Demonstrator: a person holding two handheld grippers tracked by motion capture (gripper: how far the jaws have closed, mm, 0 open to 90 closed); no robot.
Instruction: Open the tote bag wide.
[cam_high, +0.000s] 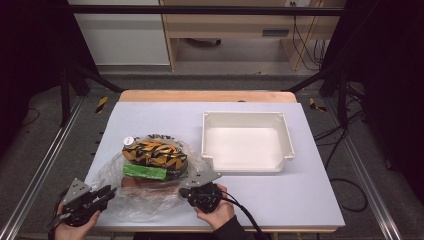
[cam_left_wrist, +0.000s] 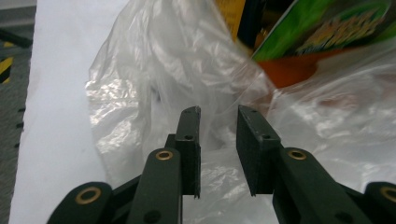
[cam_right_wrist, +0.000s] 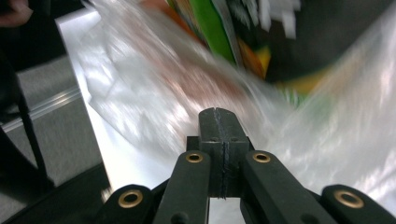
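A clear plastic bag (cam_high: 145, 202) lies at the table's near left, holding a black-and-yellow striped packet (cam_high: 155, 152), a green packet (cam_high: 145, 171) and a white cap (cam_high: 128, 141). My left gripper (cam_high: 107, 191) is at the bag's near left edge. In the left gripper view it (cam_left_wrist: 218, 114) is open, with crumpled bag film (cam_left_wrist: 177, 70) showing in the gap and the green packet (cam_left_wrist: 327, 28) beyond. My right gripper (cam_high: 186, 192) is at the bag's near right edge. In the right gripper view, which is blurred, it (cam_right_wrist: 218, 114) is shut, jaws pressed flat together, with the bag (cam_right_wrist: 140, 84) just past the tips.
An empty white tray (cam_high: 245, 116) stands to the right of the bag. The white tabletop (cam_high: 300, 195) is bare at the right front. A metal frame rail (cam_high: 45, 165) runs along the table's left side, with cables on the floor at the right.
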